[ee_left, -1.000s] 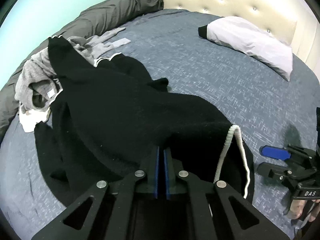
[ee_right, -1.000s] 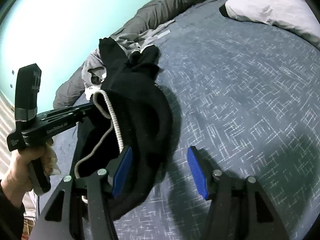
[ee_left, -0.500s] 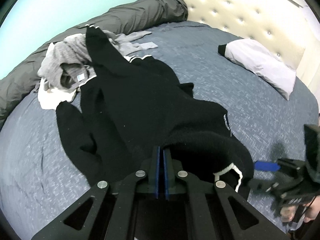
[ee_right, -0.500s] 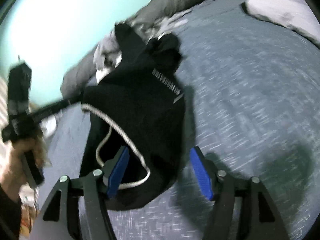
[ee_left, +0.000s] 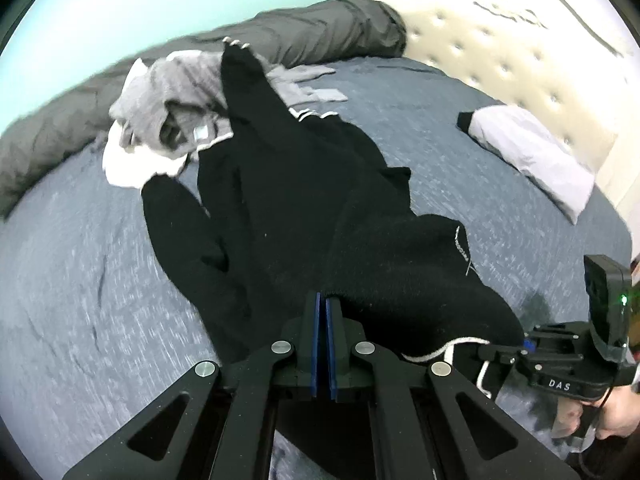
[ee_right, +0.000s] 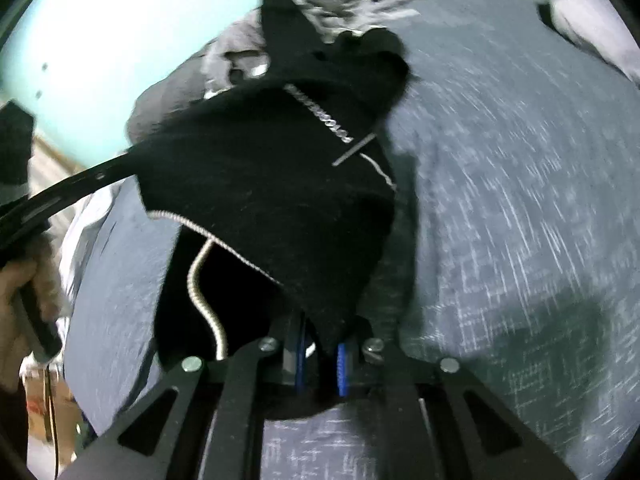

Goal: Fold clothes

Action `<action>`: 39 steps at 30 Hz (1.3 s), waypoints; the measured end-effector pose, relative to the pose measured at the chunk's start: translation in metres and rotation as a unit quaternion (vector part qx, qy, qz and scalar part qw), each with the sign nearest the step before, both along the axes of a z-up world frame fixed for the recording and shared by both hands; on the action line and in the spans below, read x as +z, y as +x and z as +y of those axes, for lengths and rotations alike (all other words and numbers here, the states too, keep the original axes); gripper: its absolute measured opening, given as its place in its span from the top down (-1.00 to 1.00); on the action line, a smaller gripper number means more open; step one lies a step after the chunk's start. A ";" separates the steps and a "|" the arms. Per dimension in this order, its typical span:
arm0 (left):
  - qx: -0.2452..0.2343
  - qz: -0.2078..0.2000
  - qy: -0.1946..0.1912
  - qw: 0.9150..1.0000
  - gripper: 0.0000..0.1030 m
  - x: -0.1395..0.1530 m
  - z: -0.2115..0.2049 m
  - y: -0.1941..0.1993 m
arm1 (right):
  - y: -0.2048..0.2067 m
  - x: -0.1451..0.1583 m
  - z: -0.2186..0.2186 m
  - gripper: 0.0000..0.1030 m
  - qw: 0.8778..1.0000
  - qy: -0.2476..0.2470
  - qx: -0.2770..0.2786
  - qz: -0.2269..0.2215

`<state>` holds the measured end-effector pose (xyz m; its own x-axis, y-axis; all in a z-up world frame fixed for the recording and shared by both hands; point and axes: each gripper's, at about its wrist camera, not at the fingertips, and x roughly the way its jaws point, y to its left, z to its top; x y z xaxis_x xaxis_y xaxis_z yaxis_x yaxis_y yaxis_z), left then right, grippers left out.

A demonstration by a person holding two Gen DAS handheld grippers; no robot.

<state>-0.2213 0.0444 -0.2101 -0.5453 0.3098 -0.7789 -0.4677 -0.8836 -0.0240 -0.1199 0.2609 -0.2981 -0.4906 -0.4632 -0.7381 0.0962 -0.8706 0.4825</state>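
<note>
A black hoodie [ee_left: 304, 208] with a white drawstring lies stretched across the blue-grey bed, its far end over a heap of grey clothes [ee_left: 176, 92]. My left gripper [ee_left: 322, 312] is shut on the hoodie's near edge, blue pads pressed together. At the right of the left wrist view, my right gripper [ee_left: 524, 344] grips the hoodie's other corner. In the right wrist view the black hoodie [ee_right: 272, 184] hangs lifted and taut, and my right gripper [ee_right: 322, 354] is shut on its lower corner. The white drawstring [ee_right: 202, 280] dangles beside it. My left gripper's arm enters from the left.
A rolled dark grey duvet [ee_left: 280, 40] runs along the far edge. A lilac pillow [ee_left: 532, 152] rests by the tufted cream headboard [ee_left: 500, 48]. A white garment [ee_left: 128, 164] lies under the grey heap. A person's hand [ee_right: 16, 300] holds the left tool.
My right gripper, open a second ago, has closed on the hoodie's corner. Both grippers have lifted and pulled the hoodie, which now hangs tauter between them.
</note>
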 end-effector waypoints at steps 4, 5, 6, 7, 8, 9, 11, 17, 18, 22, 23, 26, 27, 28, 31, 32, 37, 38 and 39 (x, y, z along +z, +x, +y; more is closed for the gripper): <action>0.021 0.001 0.012 1.000 0.81 0.005 -0.011 0.004 | 0.002 0.014 0.015 0.25 1.000 0.019 -0.006 -0.008; 0.027 -0.001 0.017 0.999 0.77 0.005 -0.015 0.009 | 0.004 0.021 0.022 0.16 1.000 0.021 -0.011 -0.003; 0.033 -0.003 0.022 0.999 0.71 0.005 -0.018 0.013 | 0.004 0.027 0.025 0.14 1.000 0.026 -0.013 0.004; 0.039 -0.005 0.028 0.999 0.68 0.005 -0.022 0.017 | 0.003 0.035 0.026 0.09 0.999 0.032 -0.014 0.011; 0.044 -0.006 0.033 0.998 0.68 0.005 -0.026 0.021 | 0.000 0.041 0.027 0.05 0.999 0.038 -0.013 0.018; 0.050 -0.008 0.039 0.998 0.67 0.006 -0.029 0.025 | -0.003 0.049 0.026 0.04 0.999 0.042 -0.008 0.025; 0.062 -0.010 0.044 0.997 0.66 -0.001 -0.034 0.038 | -0.007 0.059 0.022 -0.02 0.998 0.043 0.007 0.036; 0.123 -0.049 0.063 0.989 0.66 -0.041 -0.058 0.057 | -0.026 0.070 -0.048 -0.22 0.989 0.097 0.105 0.045; 0.133 -0.056 0.067 0.987 0.66 -0.047 -0.062 0.058 | -0.031 0.067 -0.057 -0.22 0.987 0.108 0.113 0.042; 0.160 -0.068 0.081 0.981 0.66 -0.066 -0.076 0.067 | -0.046 0.053 -0.090 -0.22 0.979 0.159 0.125 0.036; 0.165 -0.069 0.085 0.980 0.66 -0.069 -0.078 0.069 | -0.049 0.049 -0.096 -0.22 0.977 0.170 0.126 0.033; 0.172 -0.071 0.100 0.978 0.63 -0.077 -0.082 0.076 | -0.057 0.045 -0.099 0.18 0.975 0.183 0.122 0.036; 0.172 -0.072 0.104 0.977 0.60 -0.079 -0.082 0.079 | -0.059 0.044 -0.095 0.41 0.975 0.185 0.117 0.037; 0.173 -0.074 0.109 0.976 0.54 -0.082 -0.083 0.081 | -0.060 0.044 -0.088 0.55 0.975 0.186 0.112 0.038; 0.167 -0.077 0.113 0.976 0.49 -0.087 -0.079 0.087 | -0.060 0.056 -0.058 0.73 0.981 0.165 0.089 0.049; 0.165 -0.078 0.115 0.976 0.48 -0.088 -0.078 0.089 | -0.060 0.060 -0.046 0.75 0.983 0.158 0.079 0.053; 0.157 -0.086 0.118 0.977 0.36 -0.091 -0.067 0.098 | -0.057 0.067 0.023 0.76 0.991 0.128 0.026 0.032; 0.152 -0.085 0.119 0.977 0.34 -0.090 -0.064 0.100 | -0.056 0.067 0.036 0.76 0.992 0.126 0.016 0.026; 0.148 -0.085 0.121 0.978 0.29 -0.089 -0.061 0.102 | -0.054 0.064 0.047 0.76 0.992 0.124 0.010 0.018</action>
<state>-0.1188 -0.0168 -0.2994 -0.5078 0.3437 -0.7899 -0.1632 -0.9387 -0.3036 -0.1741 0.3083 -0.2341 -0.5114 -0.2788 -0.8129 0.1278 -0.9601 0.2489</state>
